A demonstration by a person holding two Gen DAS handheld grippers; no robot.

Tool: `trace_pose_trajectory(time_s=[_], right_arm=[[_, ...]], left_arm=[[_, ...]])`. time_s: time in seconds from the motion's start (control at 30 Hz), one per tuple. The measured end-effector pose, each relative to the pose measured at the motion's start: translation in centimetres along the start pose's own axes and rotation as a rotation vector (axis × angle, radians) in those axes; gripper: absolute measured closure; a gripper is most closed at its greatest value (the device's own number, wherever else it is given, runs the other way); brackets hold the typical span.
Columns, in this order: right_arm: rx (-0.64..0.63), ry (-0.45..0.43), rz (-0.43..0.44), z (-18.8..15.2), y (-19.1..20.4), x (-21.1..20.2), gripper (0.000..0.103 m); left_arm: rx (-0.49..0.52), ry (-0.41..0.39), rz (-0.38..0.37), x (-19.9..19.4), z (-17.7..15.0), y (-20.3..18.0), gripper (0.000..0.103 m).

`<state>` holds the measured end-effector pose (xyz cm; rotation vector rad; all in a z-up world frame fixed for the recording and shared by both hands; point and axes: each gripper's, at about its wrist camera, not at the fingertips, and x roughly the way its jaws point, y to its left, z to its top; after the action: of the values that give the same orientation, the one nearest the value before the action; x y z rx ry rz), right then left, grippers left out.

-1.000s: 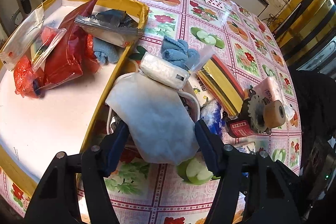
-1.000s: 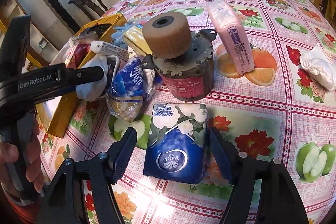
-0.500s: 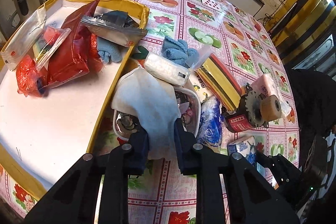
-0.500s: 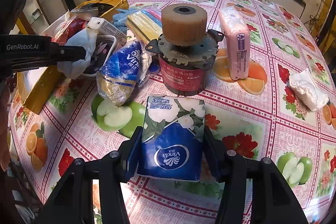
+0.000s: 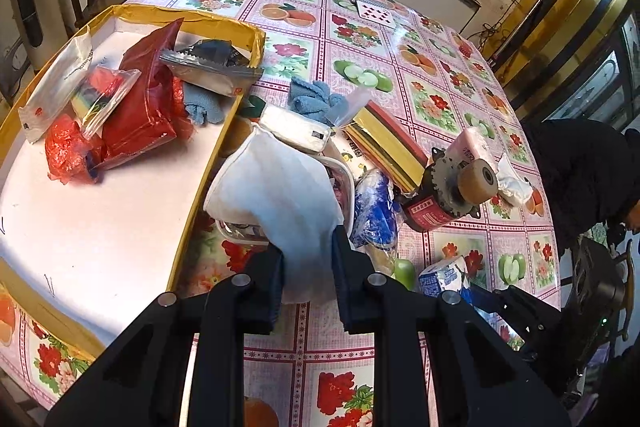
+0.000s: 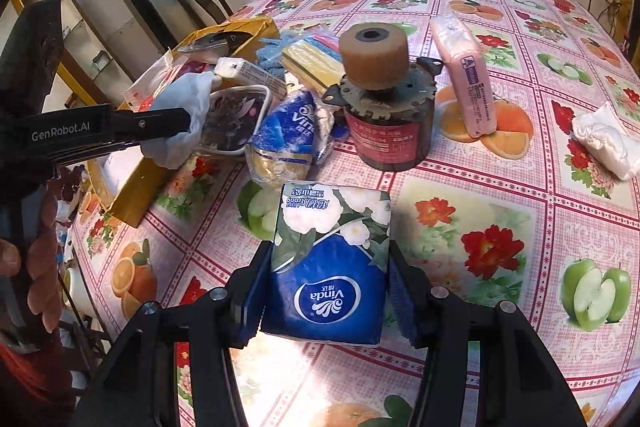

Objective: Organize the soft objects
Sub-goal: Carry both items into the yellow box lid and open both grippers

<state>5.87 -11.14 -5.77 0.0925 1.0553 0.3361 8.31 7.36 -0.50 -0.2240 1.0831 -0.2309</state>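
- Fruit-and-flower oilcloth [image 6: 500, 211] covers a round table crowded at its middle; the yellow-rimmed tray [image 5: 208, 171] sits at its left side with a wide bare white floor toward the near end.
- Left gripper [image 5: 308, 267] is clenched on the hanging tail of a white cloth [image 5: 276, 187], which drapes over a clear plastic tub [image 6: 236, 119] just beside the tray wall.
- Right gripper [image 6: 326, 291] squeezes a blue tissue pack [image 6: 328, 259] between its pads, low over the table edge nearest the camera.
- Risk: the cloth may drag across the tub and tip or shift it, since the fabric lies on its rim.
- Risk: only a narrow tail is pinched, so the cloth could slip free on the way over the tray wall.
- Risk: the tissue pack is soft and bulges; a loose squeeze may let it slide.
- Room: the heavy motor [image 6: 386, 115] and a second tissue bag [image 6: 286, 139] block the straight path; rightward the cloth-covered table is open.
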Motion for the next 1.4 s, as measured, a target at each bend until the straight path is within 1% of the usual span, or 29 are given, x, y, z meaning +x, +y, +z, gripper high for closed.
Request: trace_pose_trajectory(time_s=[0.23,0.4,0.57,0.67,0.77,0.9,1.0,1.07,1.17,1.3,1.4], right_arm=[[-0.028,-0.023,0.055,1.4,3.0,-0.1,0.048],[-0.051,-0.040,0.092,3.3,6.0,0.3,0.048],[-0.073,-0.052,0.127,6.1,9.3,1.5,0.048],[-0.085,-0.050,0.149,7.7,11.3,2.6,0.048],[-0.102,-0.043,0.160,9.2,13.6,3.9,0.048],[-0.119,-0.029,0.157,10.9,16.2,6.1,0.048],[-0.118,-0.021,0.148,11.5,17.4,7.5,0.048],[-0.115,-0.015,0.141,11.7,17.9,8.3,0.048],[-0.124,-0.011,0.115,11.9,18.6,9.3,0.048],[-0.139,-0.009,0.083,12.2,19.5,10.1,0.048],[-0.155,-0.014,0.030,12.3,20.0,10.6,0.048]], left_arm=[[-0.005,-0.028,0.020,-1.4,0.2,1.6,0.084],[-0.009,-0.055,0.049,-2.9,0.8,3.8,0.084],[-0.040,-0.089,0.126,-4.2,1.6,7.6,0.084],[-0.064,-0.090,0.158,-4.5,1.9,10.0,0.084],[-0.065,-0.106,0.220,-4.4,1.7,11.7,0.084],[-0.074,-0.111,0.258,-4.0,1.3,13.7,0.084],[-0.066,-0.123,0.298,-3.7,1.1,14.9,0.084],[-0.073,-0.127,0.304,-3.7,1.0,15.8,0.084],[-0.079,-0.143,0.335,-3.7,0.9,17.1,0.084],[-0.106,-0.135,0.336,-3.2,0.7,18.8,0.084],[-0.114,-0.137,0.350,-2.9,0.6,19.6,0.084]])
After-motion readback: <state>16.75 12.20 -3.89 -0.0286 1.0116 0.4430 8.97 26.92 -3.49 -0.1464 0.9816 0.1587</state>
